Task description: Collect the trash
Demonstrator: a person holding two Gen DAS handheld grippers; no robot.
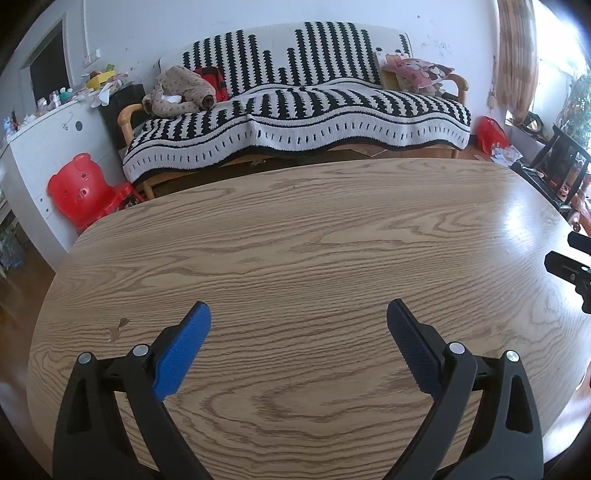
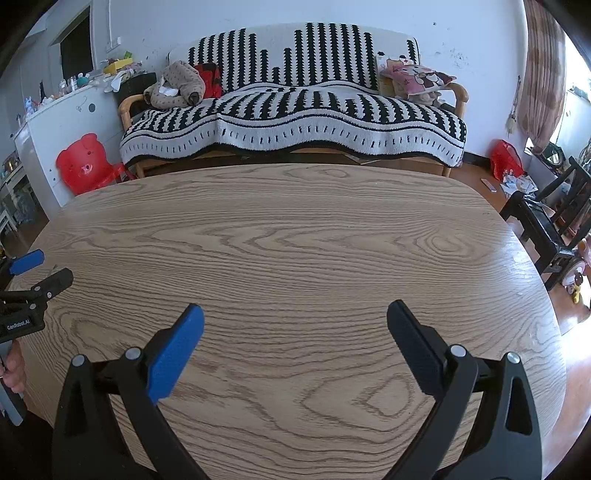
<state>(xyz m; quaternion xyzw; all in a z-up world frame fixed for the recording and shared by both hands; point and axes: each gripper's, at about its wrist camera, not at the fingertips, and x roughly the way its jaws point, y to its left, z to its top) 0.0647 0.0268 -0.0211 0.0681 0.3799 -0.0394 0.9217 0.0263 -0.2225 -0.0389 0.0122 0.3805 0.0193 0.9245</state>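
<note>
Wood-grain table fills both frames' centre. Left gripper and right gripper, lower frame: fingers spread, holding nothing. No trash discernible on it. Striped sofa at top.

Living room, daylight from your right.
You faced a wood-grain table; beyond it stood a sofa under a black-and-white striped throw, a red bear chair, white walls, a curtain by the window.

table – bare wood ahead, open passage | sofa – beyond far edge | red chair – off left corner
</note>
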